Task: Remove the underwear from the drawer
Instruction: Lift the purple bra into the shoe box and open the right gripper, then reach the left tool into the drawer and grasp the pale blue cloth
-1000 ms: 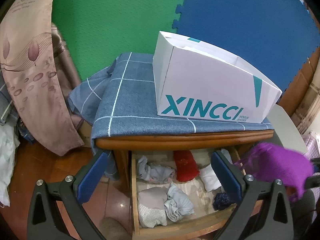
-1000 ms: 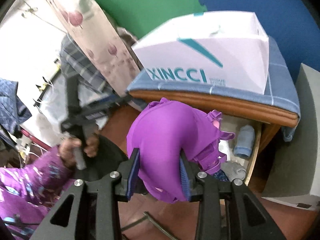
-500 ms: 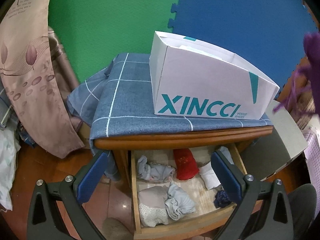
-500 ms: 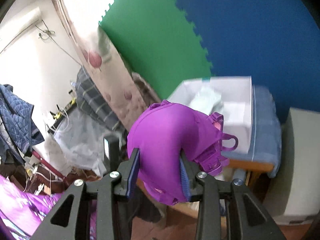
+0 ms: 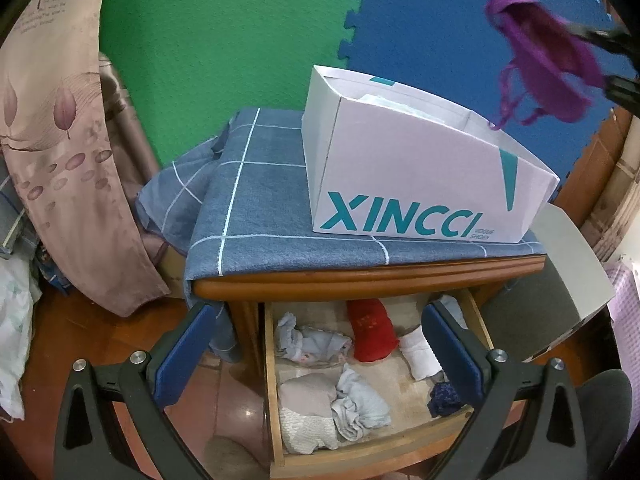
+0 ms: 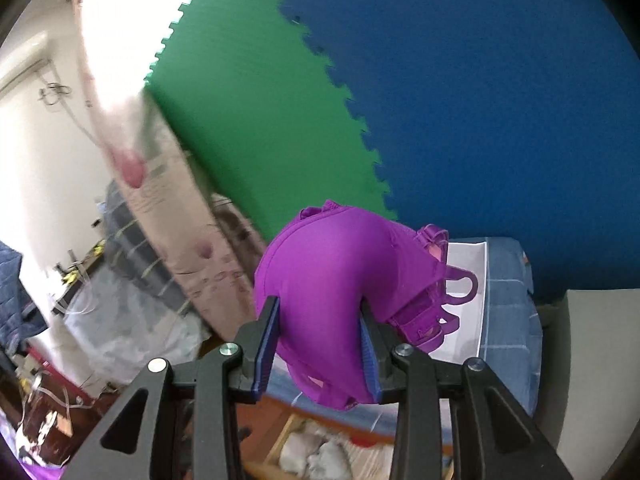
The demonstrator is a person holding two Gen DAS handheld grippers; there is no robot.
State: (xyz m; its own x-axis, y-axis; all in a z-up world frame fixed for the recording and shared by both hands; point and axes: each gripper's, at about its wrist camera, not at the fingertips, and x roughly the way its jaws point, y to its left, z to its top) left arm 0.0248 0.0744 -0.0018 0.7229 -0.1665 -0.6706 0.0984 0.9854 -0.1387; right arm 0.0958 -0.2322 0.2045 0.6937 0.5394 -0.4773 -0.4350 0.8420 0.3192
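Bra [image 6: 344, 280], purple, clamped between right gripper [image 6: 318, 344] fingers, straps hanging toward "XINCCI" box [image 5: 408, 184]; left gripper [image 5: 320, 356] fingers spread empty over drawer [image 5: 360, 452].

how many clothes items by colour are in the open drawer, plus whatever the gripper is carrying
Red: 1
White: 1
Dark blue: 1
Pale grey-blue: 3
Beige or cream: 2
Purple, held in the right gripper: 1
Total: 9
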